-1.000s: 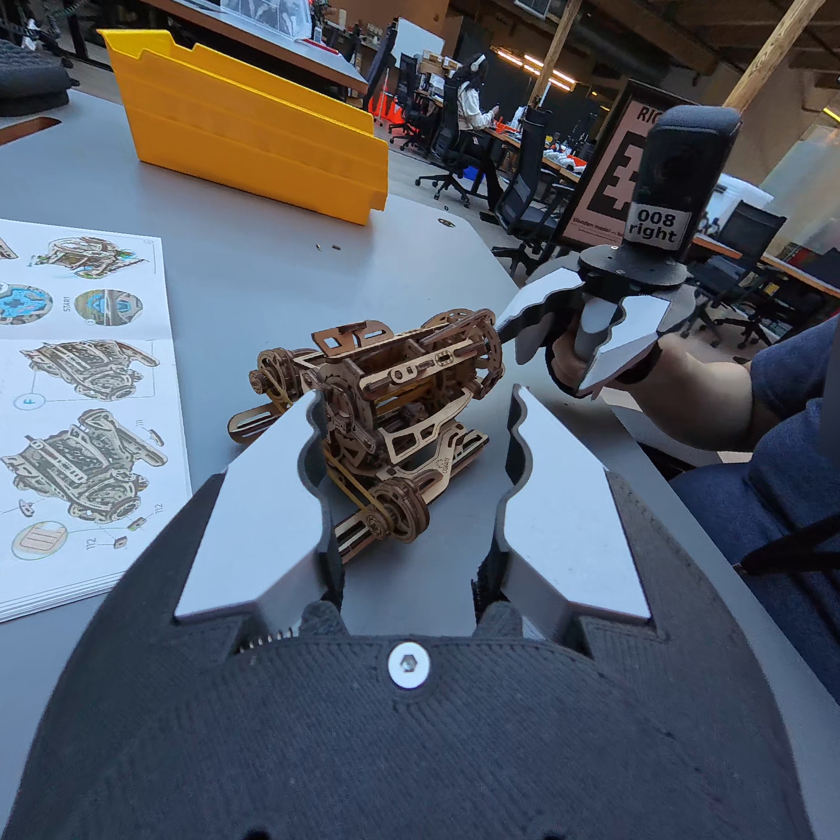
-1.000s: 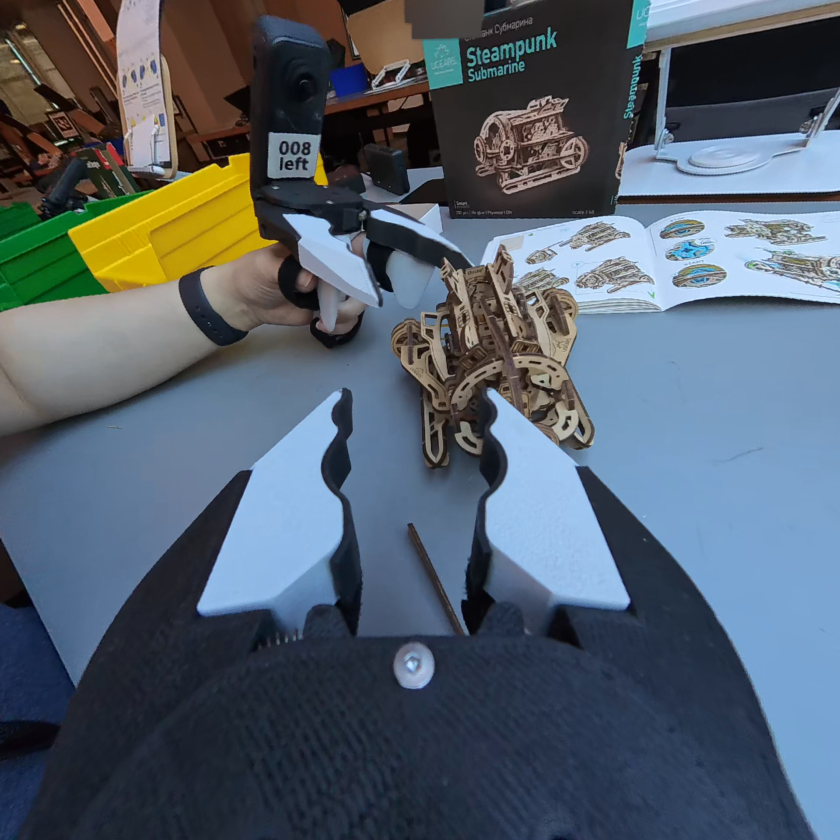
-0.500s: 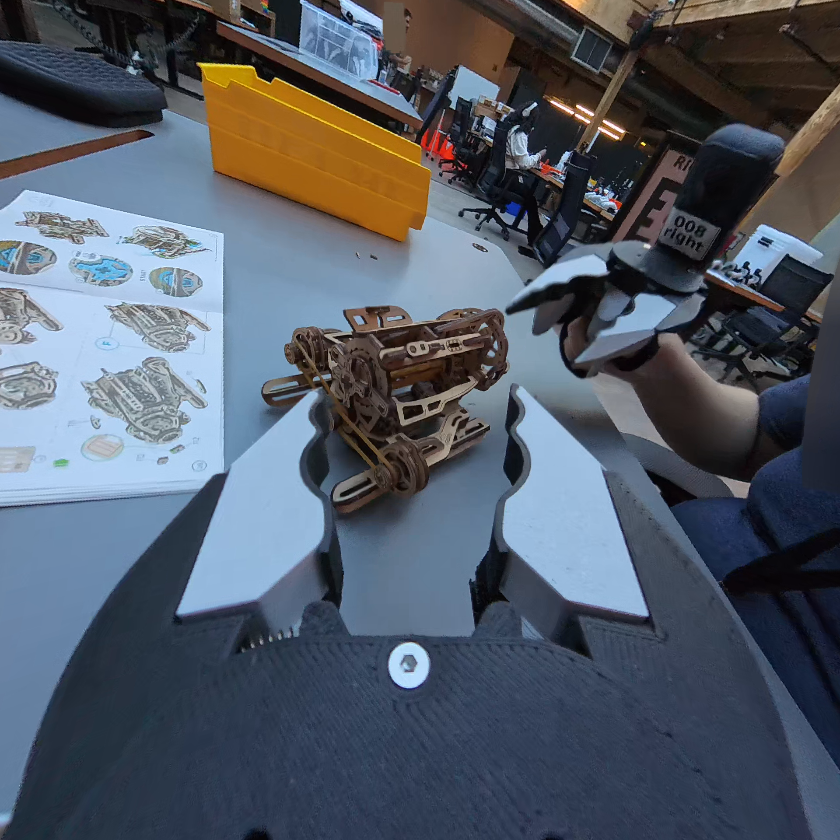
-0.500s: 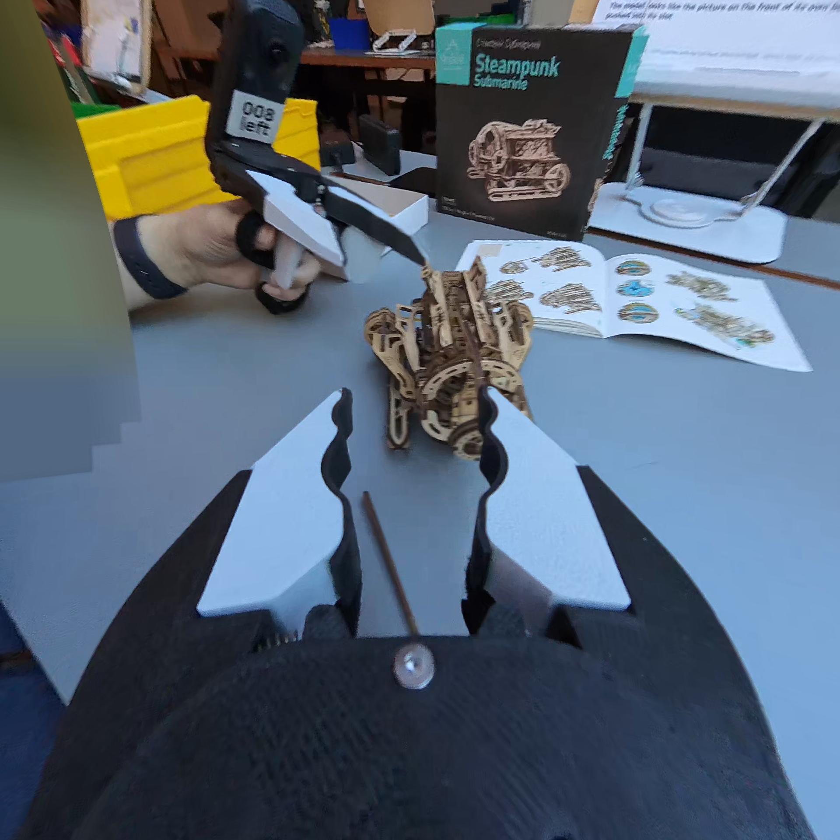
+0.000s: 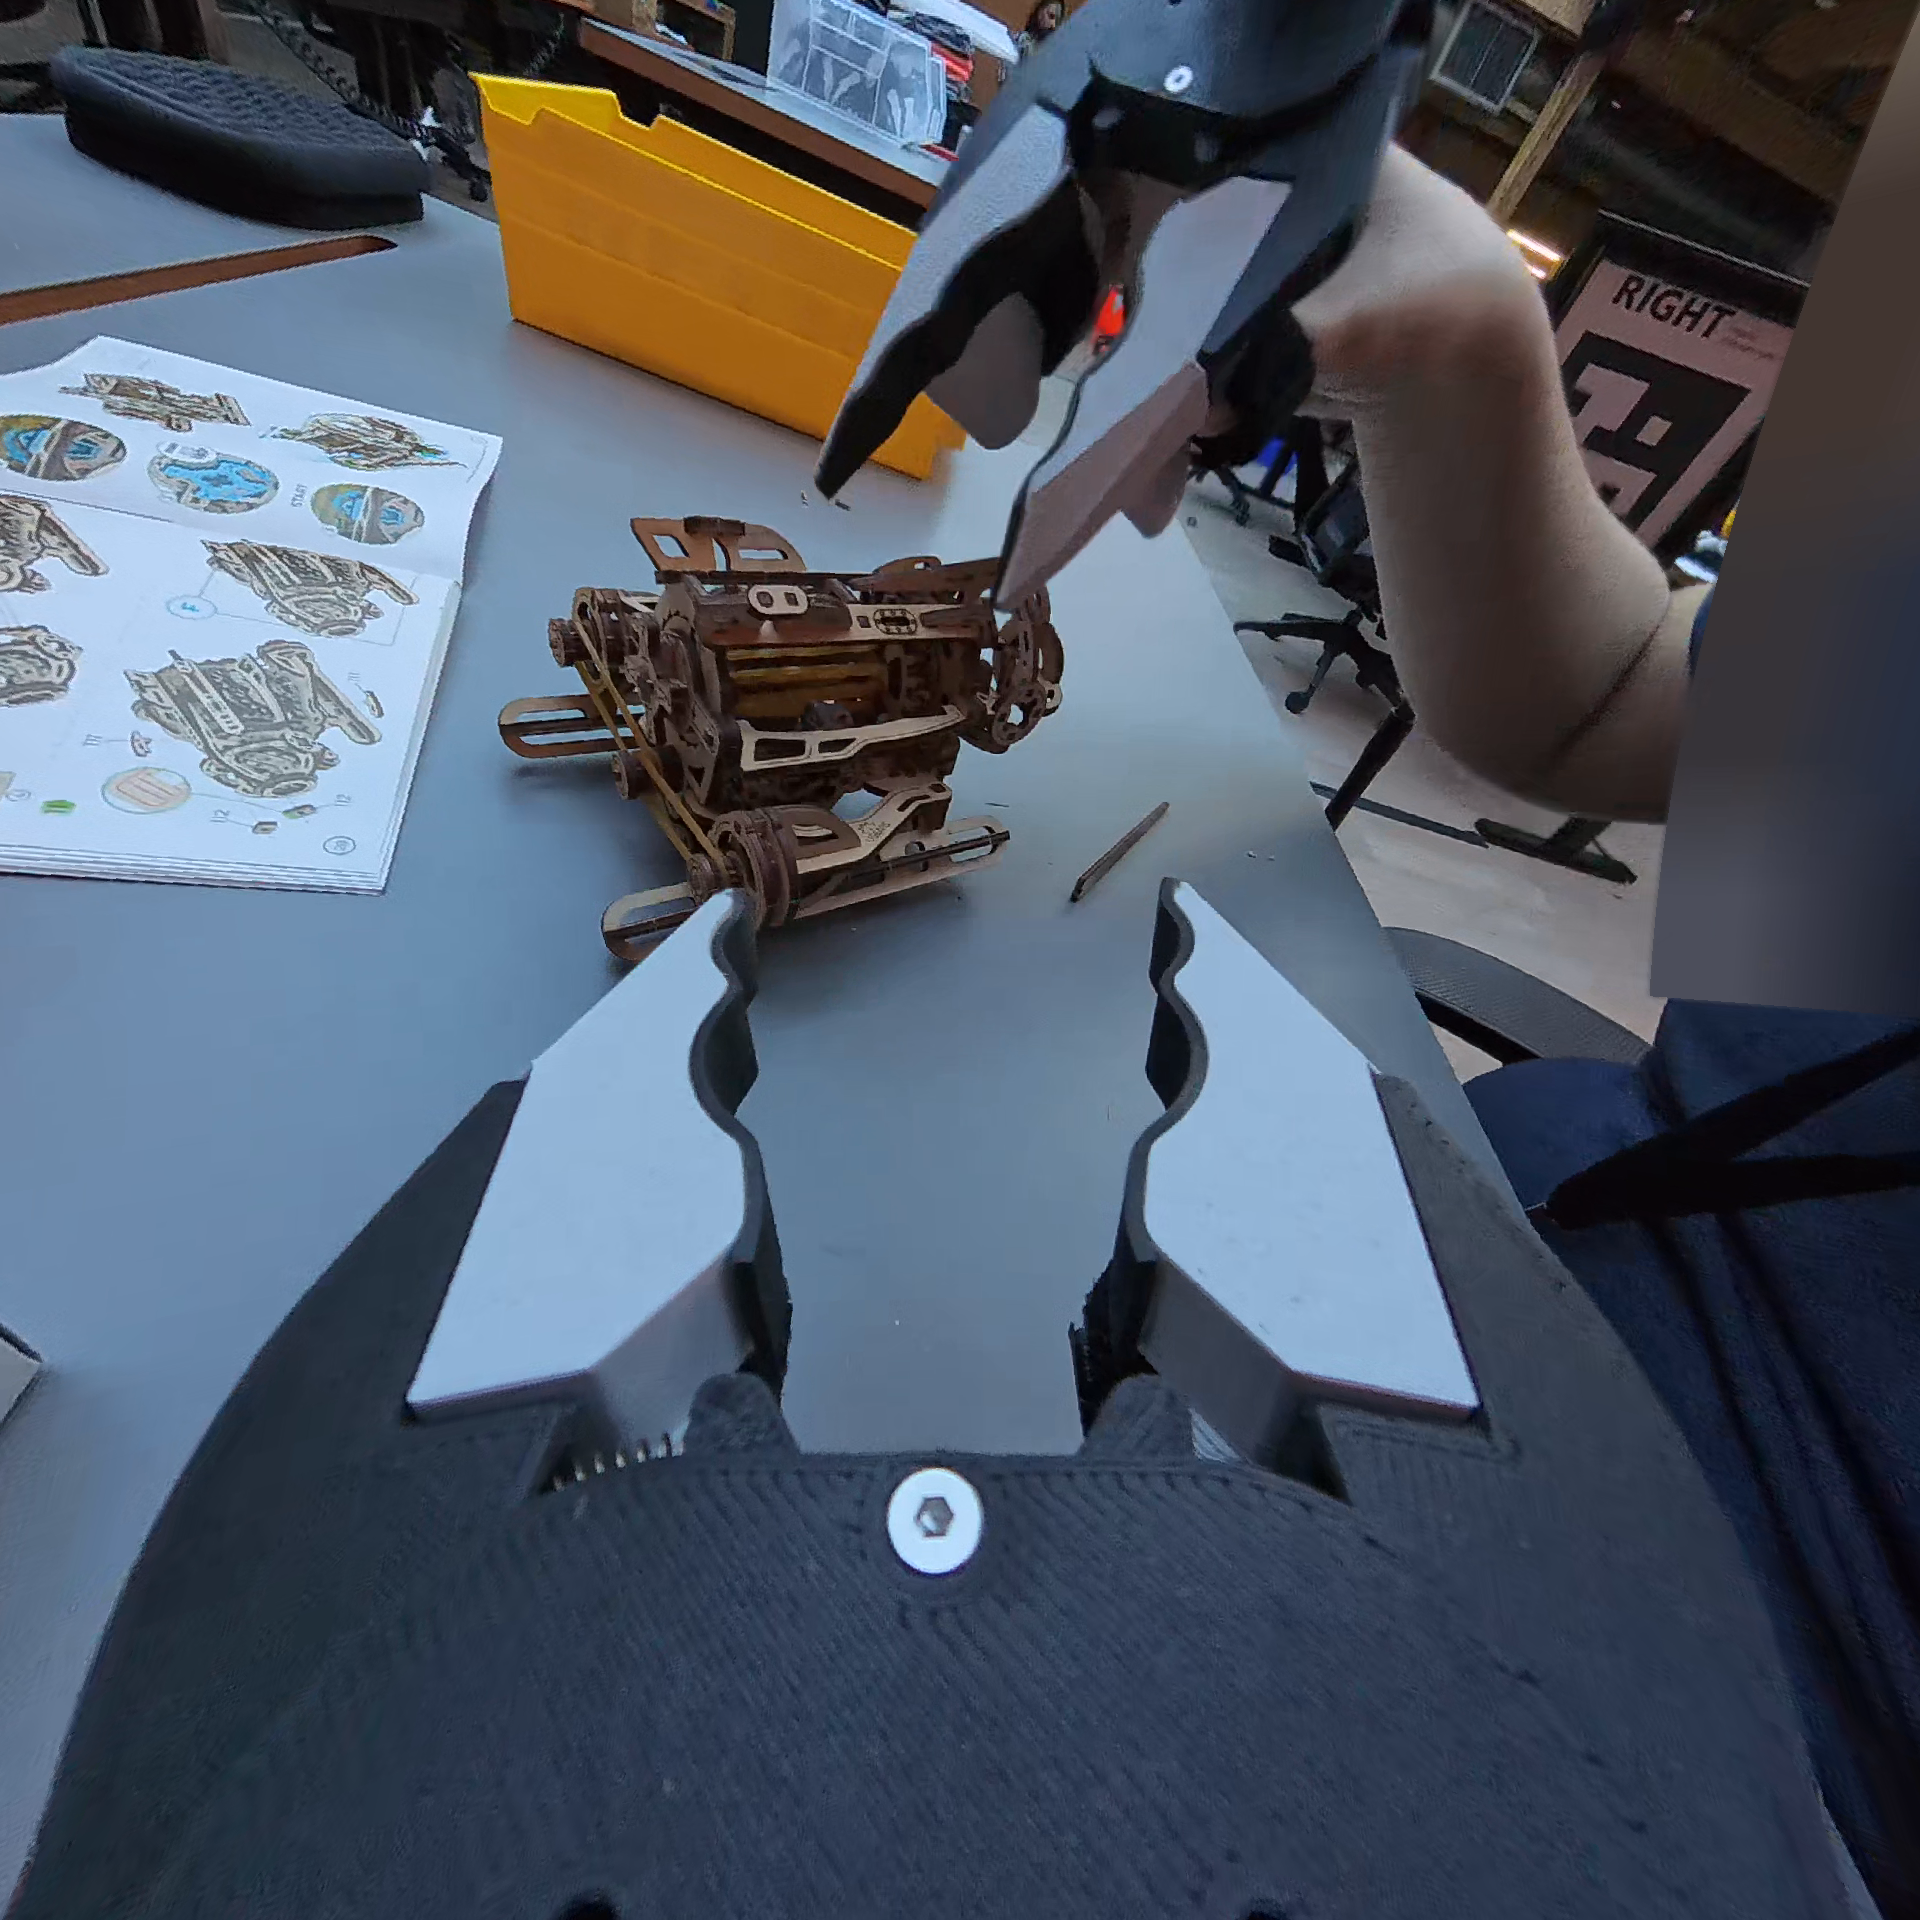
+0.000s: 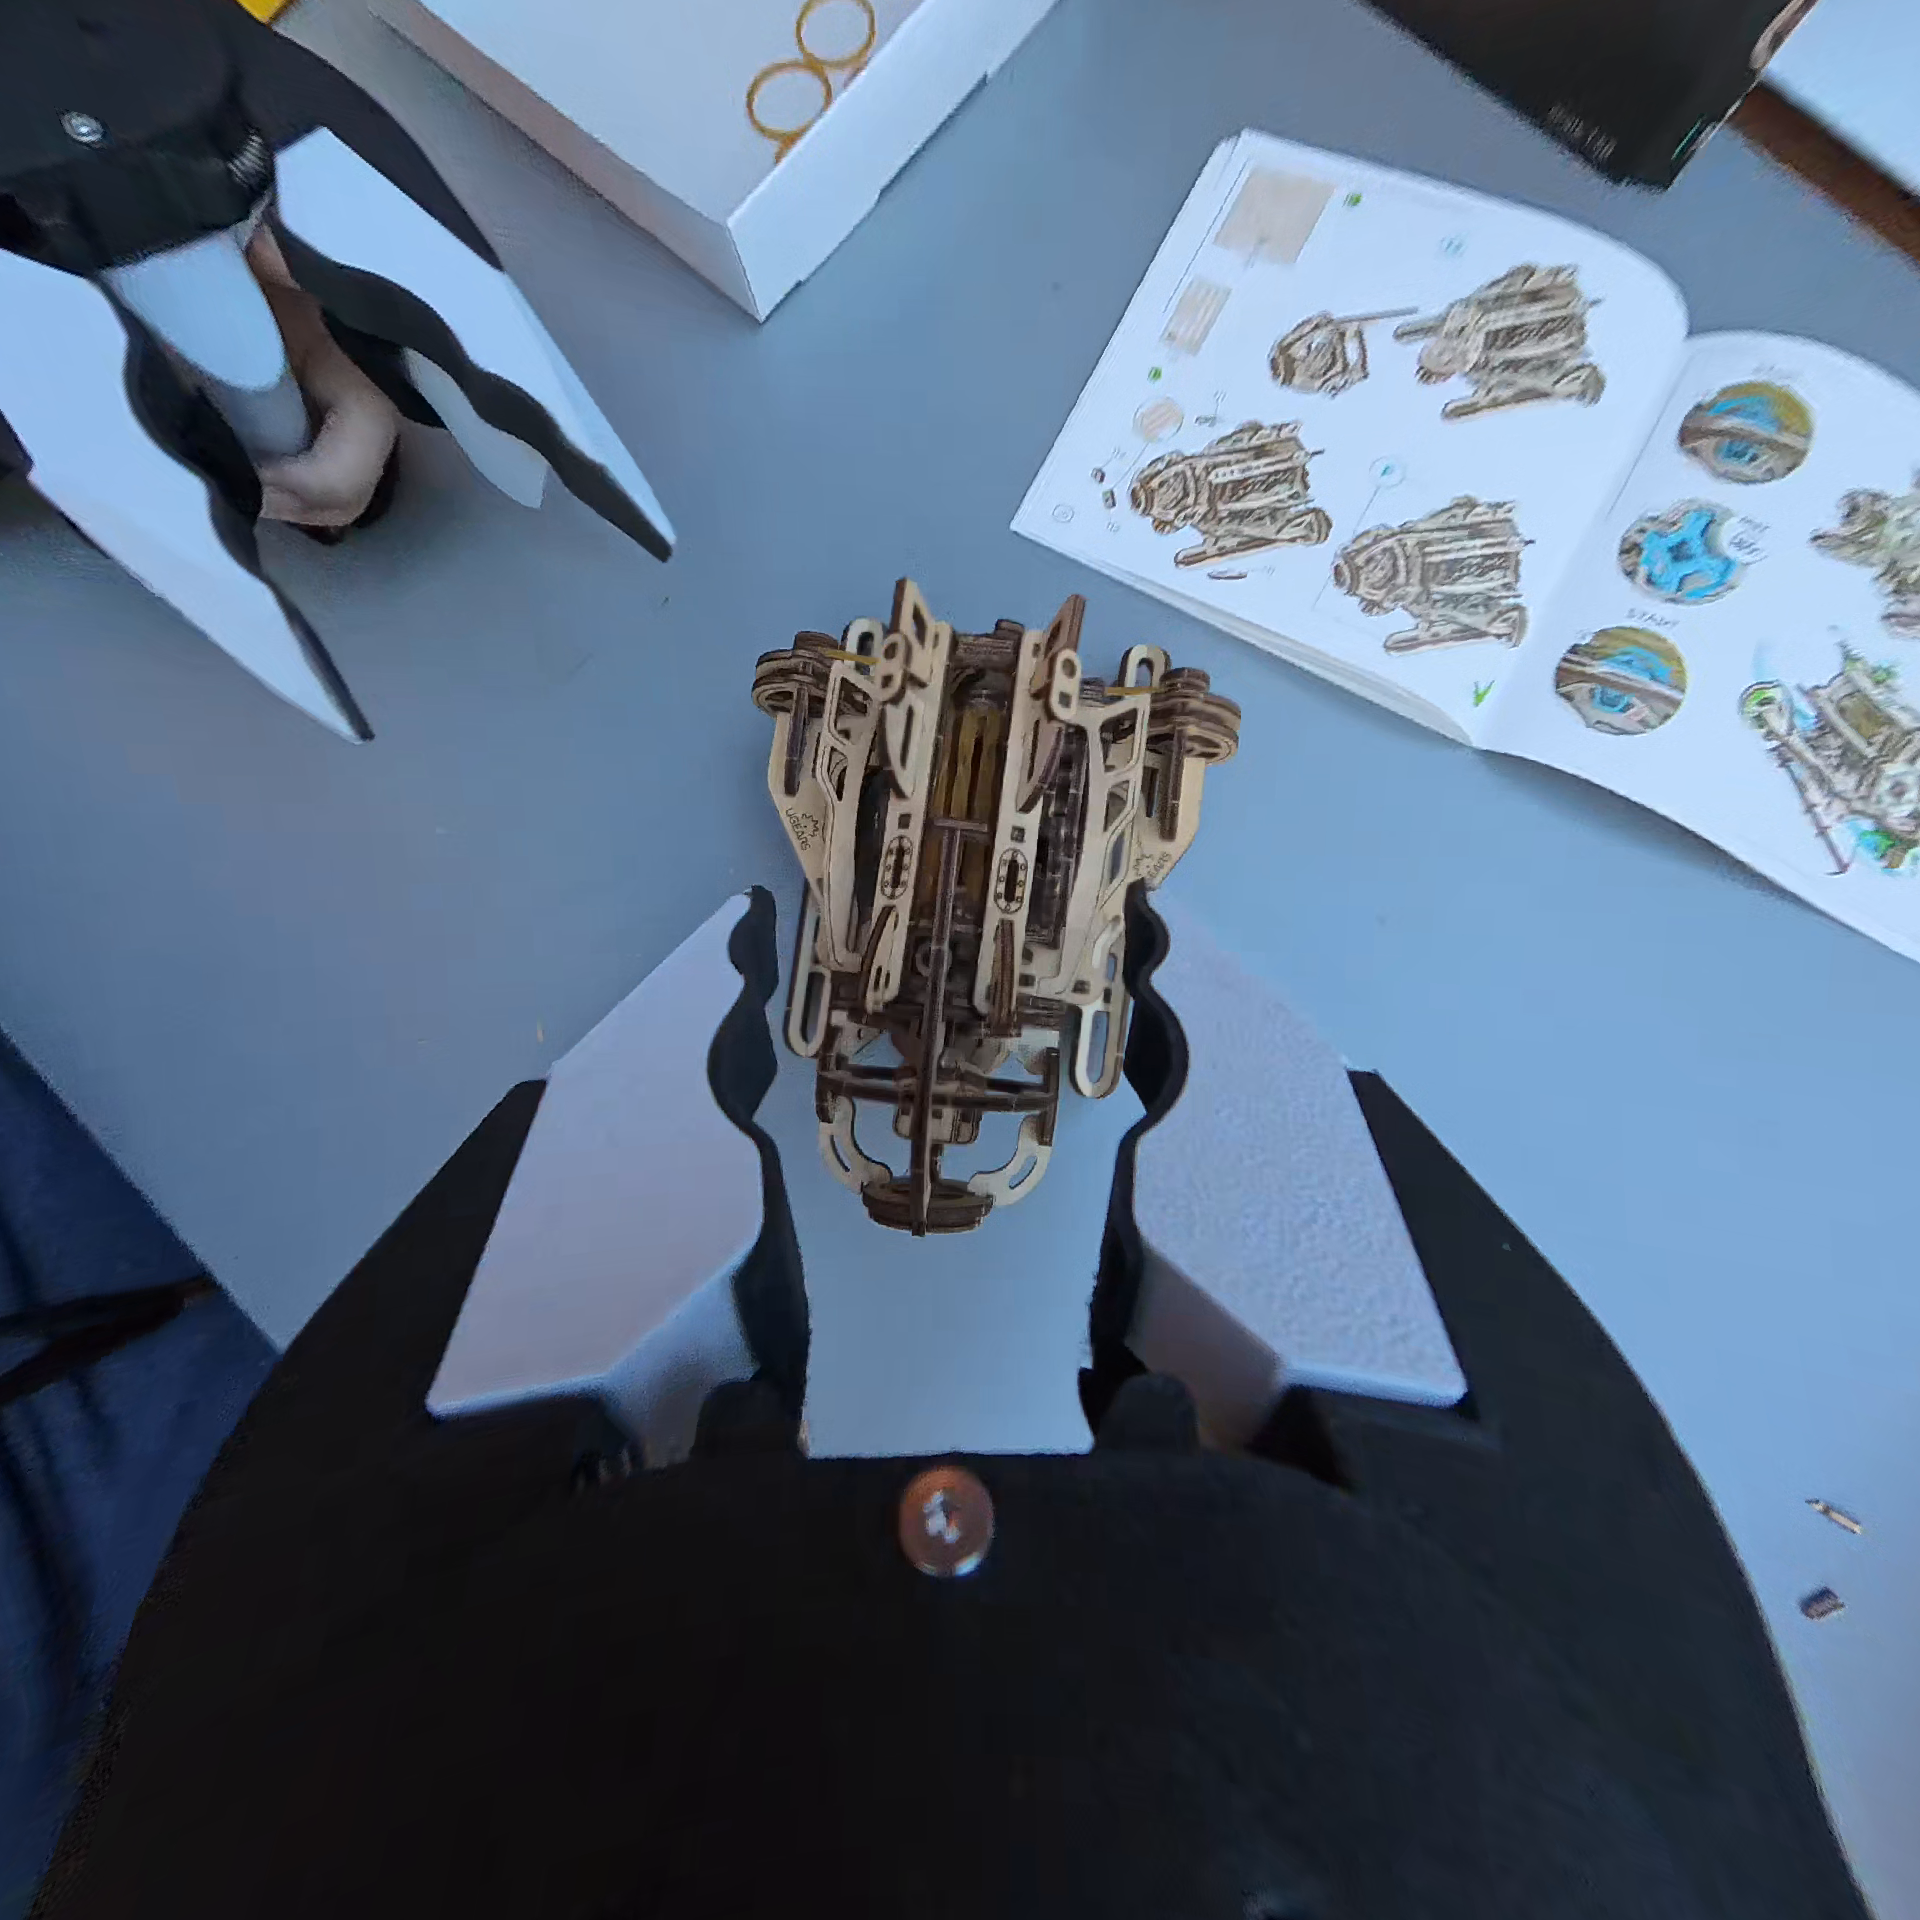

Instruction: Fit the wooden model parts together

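The wooden model (image 5: pixel 790 707) stands on the grey table (image 5: pixel 260 1039). My right gripper (image 6: pixel 948 904) points down at it from above, open, with its jaws on either side of the model's (image 6: pixel 987 883) near end; I cannot tell if they touch it. In the left wrist view the right gripper (image 5: pixel 920 540) hangs over the model's right end. My left gripper (image 5: pixel 951 904) is open and empty, just short of the model's near side; it also shows in the right wrist view (image 6: pixel 509 639). A thin wooden stick (image 5: pixel 1120 852) lies to the right of the model.
An open instruction booklet (image 5: pixel 208 623) lies left of the model. A yellow bin (image 5: pixel 707 260) stands behind it. A white box (image 6: pixel 675 125) holds rubber bands. A dark kit box (image 6: pixel 1610 94) stands at the back. The table edge (image 5: pixel 1340 852) is close on the right.
My right gripper has risen and swung over the model, and now points down with its jaws around the model's end. My left gripper has drawn back a little from the model.
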Demonstrator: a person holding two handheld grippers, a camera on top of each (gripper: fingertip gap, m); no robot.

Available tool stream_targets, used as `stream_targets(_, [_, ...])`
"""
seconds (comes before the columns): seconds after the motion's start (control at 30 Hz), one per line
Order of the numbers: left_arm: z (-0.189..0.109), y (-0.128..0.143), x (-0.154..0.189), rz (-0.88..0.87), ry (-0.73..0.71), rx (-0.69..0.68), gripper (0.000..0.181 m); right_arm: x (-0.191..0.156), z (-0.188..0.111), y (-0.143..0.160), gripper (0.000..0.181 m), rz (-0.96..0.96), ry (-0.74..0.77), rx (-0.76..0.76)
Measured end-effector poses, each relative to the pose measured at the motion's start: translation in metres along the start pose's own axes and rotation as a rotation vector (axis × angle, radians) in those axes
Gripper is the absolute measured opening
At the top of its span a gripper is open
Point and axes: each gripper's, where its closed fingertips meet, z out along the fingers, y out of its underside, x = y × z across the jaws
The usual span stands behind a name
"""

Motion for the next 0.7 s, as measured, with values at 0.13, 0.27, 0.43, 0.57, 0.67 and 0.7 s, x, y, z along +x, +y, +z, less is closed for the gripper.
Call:
stream_targets(0.13, [0.001, -0.005, 0.007, -0.033, 0.056, 0.017, 0.074, -0.001, 0.006, -0.016, 0.061, 0.069, -0.064, -0.134])
stream_targets(0.27, [0.000, 0.000, 0.010, -0.031, 0.066, 0.010, 0.075, 0.002, 0.016, -0.003, 0.062, 0.068, -0.021, -0.330])
stream_targets(0.43, [-0.003, -0.005, 0.014, -0.057, 0.084, 0.043, 0.074, 0.002, 0.023, 0.001, 0.058, 0.085, -0.018, -0.424])
stream_targets(0.57, [-0.004, -0.006, 0.014, -0.060, 0.084, 0.049, 0.074, 0.001, 0.027, 0.001, 0.053, 0.090, -0.027, -0.459])
stream_targets(0.67, [-0.003, -0.005, 0.013, -0.060, 0.083, 0.044, 0.074, 0.002, 0.030, 0.004, 0.049, 0.085, -0.026, -0.496])
stream_targets(0.7, [-0.003, -0.004, 0.012, -0.062, 0.083, 0.043, 0.074, 0.003, 0.030, 0.003, 0.044, 0.080, -0.021, -0.498])
